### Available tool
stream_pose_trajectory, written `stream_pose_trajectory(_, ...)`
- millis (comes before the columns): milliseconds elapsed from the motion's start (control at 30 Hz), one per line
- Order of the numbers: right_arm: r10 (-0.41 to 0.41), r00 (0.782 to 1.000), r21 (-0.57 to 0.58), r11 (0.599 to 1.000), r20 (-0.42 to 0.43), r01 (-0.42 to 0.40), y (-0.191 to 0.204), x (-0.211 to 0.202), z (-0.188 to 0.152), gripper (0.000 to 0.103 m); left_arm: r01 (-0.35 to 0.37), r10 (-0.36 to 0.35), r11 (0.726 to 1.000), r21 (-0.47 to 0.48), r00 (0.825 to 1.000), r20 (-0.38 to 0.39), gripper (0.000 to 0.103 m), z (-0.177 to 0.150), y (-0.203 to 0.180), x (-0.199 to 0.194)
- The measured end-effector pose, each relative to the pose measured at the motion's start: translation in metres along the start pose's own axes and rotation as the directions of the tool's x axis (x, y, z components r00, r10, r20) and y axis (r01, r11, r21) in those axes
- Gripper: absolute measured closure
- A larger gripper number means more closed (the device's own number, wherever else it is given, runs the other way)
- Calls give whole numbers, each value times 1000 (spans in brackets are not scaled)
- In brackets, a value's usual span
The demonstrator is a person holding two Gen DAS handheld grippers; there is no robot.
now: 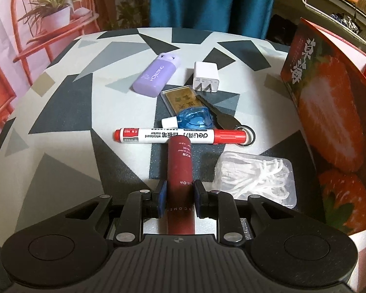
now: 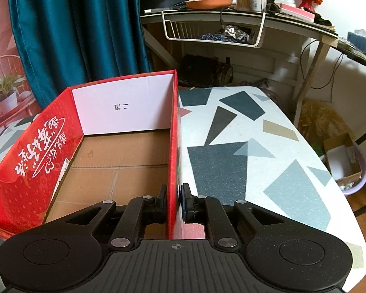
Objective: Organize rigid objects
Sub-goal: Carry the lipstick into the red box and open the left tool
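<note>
We find the left gripper (image 1: 179, 196) clamped on a dark red tube (image 1: 179, 168), the pads pressing its sides near its near end while most of its length projects beyond the jaws. The tube's long axis runs near to far, straight along the fingers, and its far tip points at, and appears to touch or overlap, the red whiteboard marker (image 1: 180, 135), which lies crosswise left to right. We judge the main risk here: any push forward or careless lift could roll the marker into the blue bottle (image 1: 191, 120) and the key (image 1: 222, 116) just beyond it. The grip sits well off the tube's middle, so the tube could pivot or slip between the pads when swung. To the right, a clear pack of floss picks (image 1: 256, 178) lies near the path to the strawberry box (image 1: 329, 112), and a low carry could snag it. Farther off rest a gold tag (image 1: 180, 99), a white charger (image 1: 206, 78) and a purple case (image 1: 156, 74). The right gripper (image 2: 174, 201) is closed on the box's right wall (image 2: 174, 146); should that pinch shift, the empty box could tilt or slide.
</note>
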State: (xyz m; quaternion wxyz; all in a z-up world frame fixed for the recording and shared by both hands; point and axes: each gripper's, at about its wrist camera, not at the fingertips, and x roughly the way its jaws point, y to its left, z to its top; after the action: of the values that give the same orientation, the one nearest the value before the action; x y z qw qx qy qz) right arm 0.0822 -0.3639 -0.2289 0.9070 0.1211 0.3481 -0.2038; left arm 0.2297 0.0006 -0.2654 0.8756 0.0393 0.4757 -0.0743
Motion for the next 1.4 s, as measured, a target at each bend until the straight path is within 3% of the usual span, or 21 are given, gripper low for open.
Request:
stream_pose_trajectory(100, 3, 1000, 4, 1000, -1, -3, 0, 1, 0, 93, 6, -6, 1000, -28, 1000, -1, 79, 6, 7, -3)
stream_pose_trajectory(233, 4, 1000, -1, 1000, -4, -4, 1, 3, 1, 93, -15, 13, 1000, 20, 998, 63, 79, 20, 5, -18)
stream_pose_trajectory(400, 5, 1000, 8, 1000, 0, -5, 1, 2, 0, 93, 21, -29, 998, 54, 991, 133, 79, 41, -2, -38)
stream_pose_trajectory(533, 6, 1000, 7, 1000, 0, -6, 0, 2, 0, 93, 2, -11, 997, 72, 993, 121, 79, 45, -12, -36)
stream_pose_trajectory(667, 7, 1000, 8, 1000, -1, -7, 1, 2, 0, 93, 67, -68, 998, 10, 990, 128, 79, 48, -9, -43)
stream_pose_trajectory(767, 5, 1000, 6, 1000, -1, -5, 1, 2, 0, 93, 110, -121, 991, 72, 976, 180, 79, 61, -21, -57)
stream_pose_trajectory(967, 3, 1000, -9, 1000, -3, -3, 2, 2, -1, 93, 190, -254, 948, 255, 935, 247, 79, 99, -66, -78)
stream_pose_trajectory(1100, 4, 1000, -10, 1000, -4, -4, 2, 3, -1, 93, 265, -382, 880, 393, 888, 255, 79, 107, -111, -79)
stream_pose_trajectory(1200, 3, 1000, -14, 1000, -12, -3, 2, 4, 0, 93, 283, -408, 853, 439, 886, 221, 79, 108, -141, -68)
stream_pose_trajectory(1400, 6, 1000, -17, 1000, -13, -7, 1, 4, 1, 93, 273, -403, 837, 475, 894, 195, 79, 100, -170, -45)
